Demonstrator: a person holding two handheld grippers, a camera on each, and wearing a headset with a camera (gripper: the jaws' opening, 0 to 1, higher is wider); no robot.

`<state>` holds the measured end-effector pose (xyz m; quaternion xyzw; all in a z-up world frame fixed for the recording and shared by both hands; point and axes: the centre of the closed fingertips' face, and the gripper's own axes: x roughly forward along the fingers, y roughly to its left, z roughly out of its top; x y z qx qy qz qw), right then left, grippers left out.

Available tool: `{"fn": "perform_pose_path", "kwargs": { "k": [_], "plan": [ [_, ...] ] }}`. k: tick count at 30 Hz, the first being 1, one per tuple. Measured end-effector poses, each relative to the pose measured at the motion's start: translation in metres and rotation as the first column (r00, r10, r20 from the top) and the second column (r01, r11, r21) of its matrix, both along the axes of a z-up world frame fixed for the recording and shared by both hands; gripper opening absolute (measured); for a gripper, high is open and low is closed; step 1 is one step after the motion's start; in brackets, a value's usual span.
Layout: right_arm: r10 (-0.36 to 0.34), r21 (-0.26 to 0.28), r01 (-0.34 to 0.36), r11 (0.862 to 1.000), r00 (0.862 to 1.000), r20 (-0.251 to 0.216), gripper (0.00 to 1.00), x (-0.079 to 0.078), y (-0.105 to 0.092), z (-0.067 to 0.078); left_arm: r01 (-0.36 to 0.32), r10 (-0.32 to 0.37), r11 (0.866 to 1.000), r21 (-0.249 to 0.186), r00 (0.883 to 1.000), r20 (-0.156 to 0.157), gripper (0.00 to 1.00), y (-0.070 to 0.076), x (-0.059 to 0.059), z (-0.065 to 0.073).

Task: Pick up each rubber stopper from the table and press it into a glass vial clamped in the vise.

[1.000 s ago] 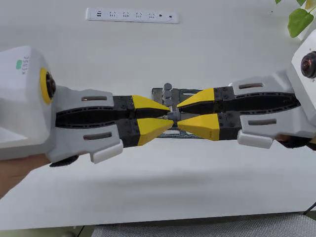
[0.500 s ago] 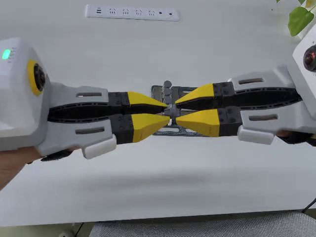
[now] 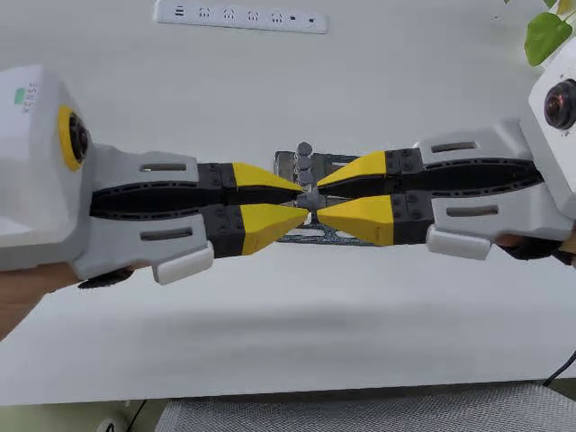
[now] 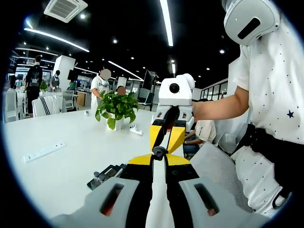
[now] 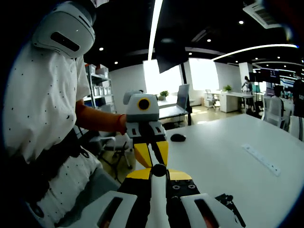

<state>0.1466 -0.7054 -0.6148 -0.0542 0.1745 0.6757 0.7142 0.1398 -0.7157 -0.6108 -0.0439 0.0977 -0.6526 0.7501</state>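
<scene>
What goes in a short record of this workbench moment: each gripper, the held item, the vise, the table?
Vise: flat metal vise on white table, row of grey stopper tops on it
Held item: small dark grey rubber stopper, over the vise
Left gripper: yellow-tipped, jaws apparently closed on the stopper
Right gripper: yellow-tipped, tip to tip with the left, apparently closed on the same stopper
Background: white power strip at the table's far edge

long white plastic power strip [image 3: 239,16] along the top edge of the head view, green plant leaves [image 3: 546,36] poking in upper right, plain white tabletop [image 3: 270,315] below.
</scene>
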Motion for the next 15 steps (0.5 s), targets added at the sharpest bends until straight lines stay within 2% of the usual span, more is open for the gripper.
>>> {"fn": "perform_pose_path", "kwargs": {
  "k": [10,15],
  "plan": [
    [-0.029,-0.05,0.028,0.998,1.0,-0.007,0.06,0.012,-0.003,-0.005,-0.045,0.045,0.999,-0.001,0.999,-0.001,0.13,0.009,0.007,-0.005],
    [-0.062,-0.1,0.061,0.993,0.998,-0.007,0.06,0.024,-0.008,-0.012,-0.08,0.08,0.997,0.023,0.997,0.01,0.2,0.017,0.014,-0.013]
  ]
}}
